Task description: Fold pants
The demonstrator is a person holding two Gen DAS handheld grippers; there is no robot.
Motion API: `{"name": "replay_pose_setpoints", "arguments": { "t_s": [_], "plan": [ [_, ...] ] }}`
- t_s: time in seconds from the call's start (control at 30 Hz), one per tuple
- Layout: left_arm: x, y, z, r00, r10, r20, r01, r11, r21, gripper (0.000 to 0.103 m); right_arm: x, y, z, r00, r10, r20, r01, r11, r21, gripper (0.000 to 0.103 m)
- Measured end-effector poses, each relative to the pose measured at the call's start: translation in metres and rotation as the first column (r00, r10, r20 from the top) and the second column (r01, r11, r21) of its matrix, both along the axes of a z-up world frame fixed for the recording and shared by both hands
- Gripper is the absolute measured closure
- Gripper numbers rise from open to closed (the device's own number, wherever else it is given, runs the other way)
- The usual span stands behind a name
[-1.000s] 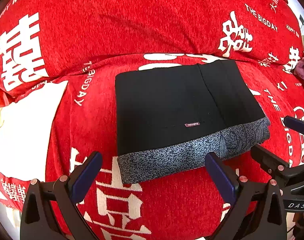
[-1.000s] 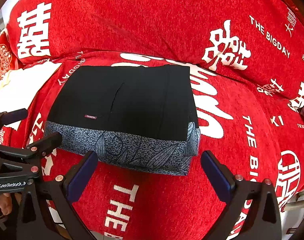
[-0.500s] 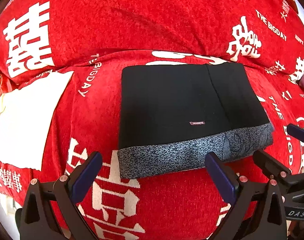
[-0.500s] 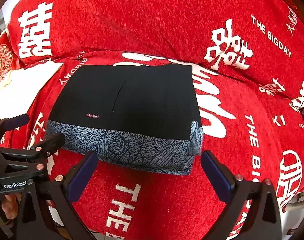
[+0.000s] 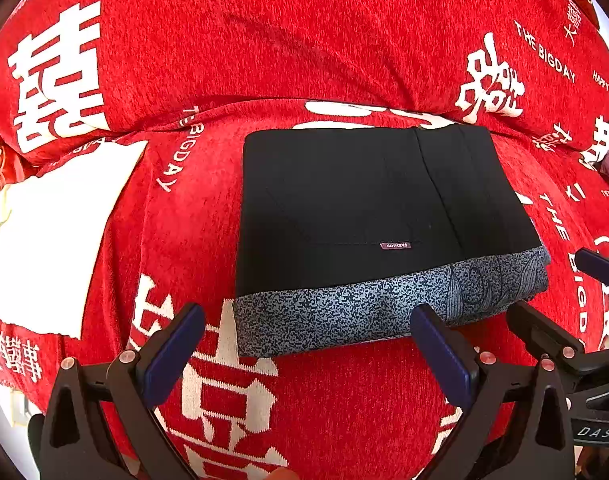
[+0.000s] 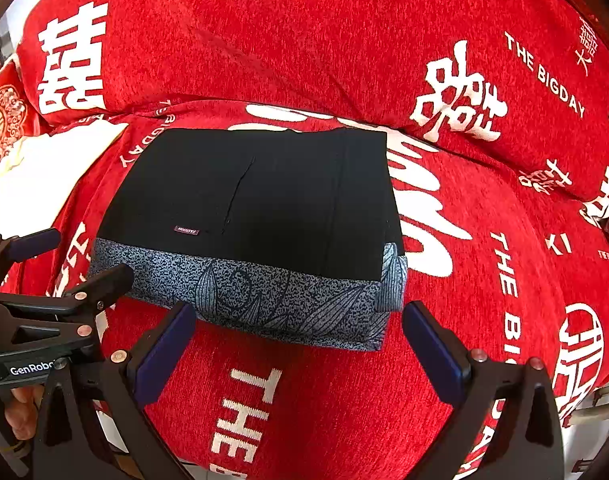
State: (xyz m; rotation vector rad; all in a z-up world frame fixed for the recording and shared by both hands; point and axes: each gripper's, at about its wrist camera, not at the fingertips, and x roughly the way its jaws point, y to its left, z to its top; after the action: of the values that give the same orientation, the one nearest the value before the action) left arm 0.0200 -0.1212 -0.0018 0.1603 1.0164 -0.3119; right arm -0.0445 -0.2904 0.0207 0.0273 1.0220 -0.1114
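A red sofa cover (image 5: 344,60) printed with white wedding characters fills both wrist views. At the far left a white cloth (image 5: 52,232) lies flat on the seat, well apart from the garment. Just right of it, low in the frame, the left gripper (image 5: 306,346) hovers with its two blue-padded fingers spread wide, holding nothing, its tips just short of the garment's near edge. In the middle of the seat lie the pants (image 5: 364,216), folded into a compact, squared rectangle: black fabric on top, a small label (image 5: 395,245) showing, and a grey-blue patterned band (image 5: 344,316) along the near edge. The layers sit stacked and even. Further right, the right gripper (image 6: 300,344) also hovers with fingers spread and empty, just in front of the bundle's right corner. Judging by the tidy stack and both tools free of it, the folding looks essentially complete; at most a final tidy-up or withdrawal remains.
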Motion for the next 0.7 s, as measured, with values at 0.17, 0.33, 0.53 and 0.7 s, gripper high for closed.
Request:
{"name": "replay_pose_setpoints", "arguments": {
  "t_s": [0.17,0.33,0.53,0.7],
  "plan": [
    [0.0005,-0.0022,-0.0028,1.0,-0.009,-0.013,0.01,1.0,0.014,0.0,0.0001,0.0007,0.0001,1.0,0.003,0.001,-0.003,1.0,-0.005,0.0],
    [0.001,-0.0022,-0.0038,1.0,-0.012,-0.014,0.012,1.0,0.013,0.0,0.0006,0.0007,-0.0003,1.0,0.004,-0.003,-0.004,1.0,-0.005,0.0],
    [0.003,-0.0015,-0.0052,1.0,-0.013,-0.025,0.013,1.0,0.002,0.0,0.0003,0.0011,-0.0003,1.0,0.004,-0.002,-0.004,1.0,-0.006,0.0],
    [0.0032,-0.0013,-0.0056,1.0,-0.013,-0.029,0.013,1.0,-0.001,0.0,0.0008,0.0009,0.0003,1.0,0.006,-0.001,-0.006,1.0,-0.007,0.0]
  ]
}}
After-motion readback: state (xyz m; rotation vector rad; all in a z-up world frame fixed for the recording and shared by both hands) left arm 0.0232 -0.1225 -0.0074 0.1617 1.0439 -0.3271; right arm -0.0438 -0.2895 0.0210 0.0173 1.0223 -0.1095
